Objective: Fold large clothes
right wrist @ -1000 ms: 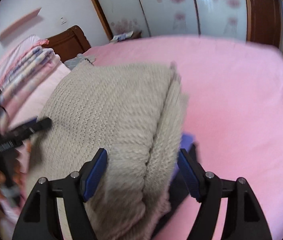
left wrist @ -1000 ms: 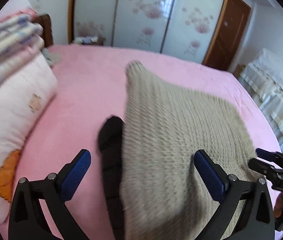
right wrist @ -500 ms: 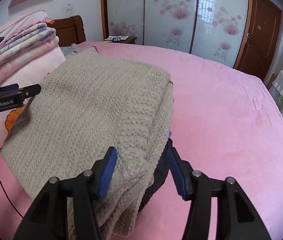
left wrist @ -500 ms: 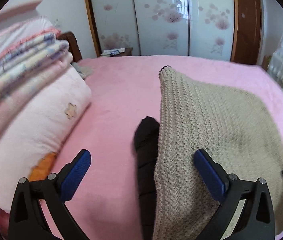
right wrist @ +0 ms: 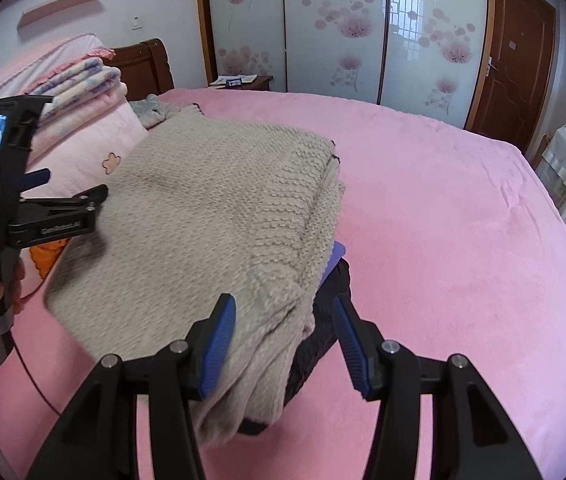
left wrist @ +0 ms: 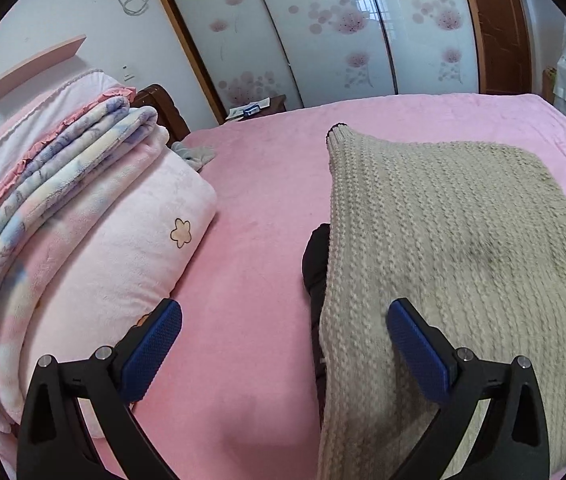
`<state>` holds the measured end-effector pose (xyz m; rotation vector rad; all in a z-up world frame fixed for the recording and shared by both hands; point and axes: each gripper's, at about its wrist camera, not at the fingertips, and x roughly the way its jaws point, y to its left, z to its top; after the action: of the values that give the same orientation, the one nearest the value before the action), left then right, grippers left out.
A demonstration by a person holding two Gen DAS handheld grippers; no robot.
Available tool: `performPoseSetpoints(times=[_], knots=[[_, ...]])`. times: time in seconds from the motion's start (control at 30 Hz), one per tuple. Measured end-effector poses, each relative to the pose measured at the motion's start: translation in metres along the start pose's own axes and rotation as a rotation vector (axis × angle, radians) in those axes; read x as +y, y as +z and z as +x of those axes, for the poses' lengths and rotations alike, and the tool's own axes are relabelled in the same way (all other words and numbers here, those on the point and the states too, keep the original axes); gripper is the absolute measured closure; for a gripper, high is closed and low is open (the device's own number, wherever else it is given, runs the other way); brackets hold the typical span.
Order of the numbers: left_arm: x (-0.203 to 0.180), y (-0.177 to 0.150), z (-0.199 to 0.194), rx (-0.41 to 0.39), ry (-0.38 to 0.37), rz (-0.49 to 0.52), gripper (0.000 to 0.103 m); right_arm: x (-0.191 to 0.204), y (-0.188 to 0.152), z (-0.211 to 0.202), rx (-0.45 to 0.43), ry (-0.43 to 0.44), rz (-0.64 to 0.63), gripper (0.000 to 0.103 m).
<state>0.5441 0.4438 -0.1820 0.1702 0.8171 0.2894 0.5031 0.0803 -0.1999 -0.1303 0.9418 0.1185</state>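
Observation:
A folded beige knit sweater (left wrist: pixel 451 264) lies on the pink bed (left wrist: pixel 259 184), on top of a dark garment (left wrist: pixel 315 264) whose edge sticks out. It also shows in the right wrist view (right wrist: pixel 219 224), over the dark garment (right wrist: pixel 323 336) and a blue-purple piece (right wrist: pixel 333 258). My left gripper (left wrist: pixel 283 344) is open and empty at the sweater's left edge; it also shows in the right wrist view (right wrist: pixel 63 196). My right gripper (right wrist: pixel 285 344) is open above the sweater's near corner, holding nothing.
A stack of folded pink and pastel blankets (left wrist: pixel 83 208) sits at the left by the wooden headboard (right wrist: pixel 143 64). A small grey cloth (left wrist: pixel 195 154) lies beside it. Sliding wardrobe doors (right wrist: pixel 335 28) and a brown door (right wrist: pixel 515 56) stand beyond the bed.
Both grippers have drawn back and risen from the sweater. The left one has swung left toward the blankets. The sweater now lies still and folded.

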Motion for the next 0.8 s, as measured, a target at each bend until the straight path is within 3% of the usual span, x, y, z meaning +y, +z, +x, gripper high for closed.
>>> performPoseSetpoints(times=[0.2, 0.37, 0.67, 0.8], knots=[[-0.012, -0.013, -0.027, 0.029, 0.05, 0.039, 0.001, -0.005, -0.012, -0.038, -0.013, 0.037, 0.013, 0.052], [-0.025, -0.029, -0.077, 0.024, 0.013, 0.024, 0.001, -0.015, -0.026, -0.079, -0.019, 0.083, 0.038, 0.052], [-0.064, -0.063, -0.244, 0.014, -0.184, -0.041, 0.001, -0.046, -0.071, -0.201, -0.047, 0.145, 0.053, 0.052], [-0.085, -0.077, -0.342, 0.007, -0.281, -0.059, 0.001, -0.07, -0.09, -0.27, -0.071, 0.177, 0.087, 0.052]])
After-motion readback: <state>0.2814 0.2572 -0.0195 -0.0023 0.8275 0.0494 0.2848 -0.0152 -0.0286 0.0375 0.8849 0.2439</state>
